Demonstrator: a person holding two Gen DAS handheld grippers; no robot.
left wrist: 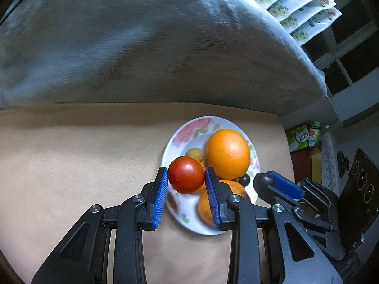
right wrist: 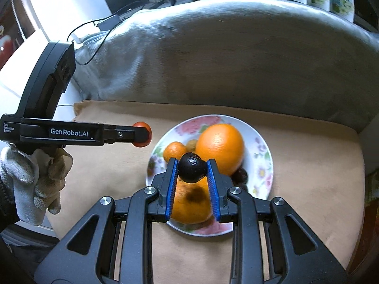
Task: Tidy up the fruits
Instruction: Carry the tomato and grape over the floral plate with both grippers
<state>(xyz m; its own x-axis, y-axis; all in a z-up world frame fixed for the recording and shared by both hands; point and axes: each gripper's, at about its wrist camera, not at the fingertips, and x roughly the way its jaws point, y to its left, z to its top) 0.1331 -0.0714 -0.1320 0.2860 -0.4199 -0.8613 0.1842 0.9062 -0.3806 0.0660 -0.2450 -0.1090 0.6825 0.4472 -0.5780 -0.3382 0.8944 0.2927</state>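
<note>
Left claw: closed on a red tomato, its 2 blue pads pressing the fruit from both sides; it hangs above the near-left rim of the plate.
Left claw, seen from the right wrist: it reaches in from the left, clear of the plate, with the tomato at its tip over the tan cushion.
Hand: in a light grey glove, it grips the left claw's handle at the left edge of that view.
Right claw: closed on a small dark plum, held between its blue pads above the near half of the plate.
Right claw, seen from the left wrist: it enters from the right, with the plum at its tip just beside the plate's right rim.
Plate: white with pink flowers, it lies on the cushion, nearer the cushion's back edge than its front edge.
Orange: the largest fruit, at the back of the plate.
Mandarins: 1 small at the plate's left side and 1 larger at the front, with a dark blotch on its skin.
Walnut: lies left of the orange, touching it.
Dark fruits: small, on the plate right of the orange; too blurred to count.
Grey pillow: lies along the cushion's back edge.
Packets: white with a green print, in a row behind the pillow.
</note>
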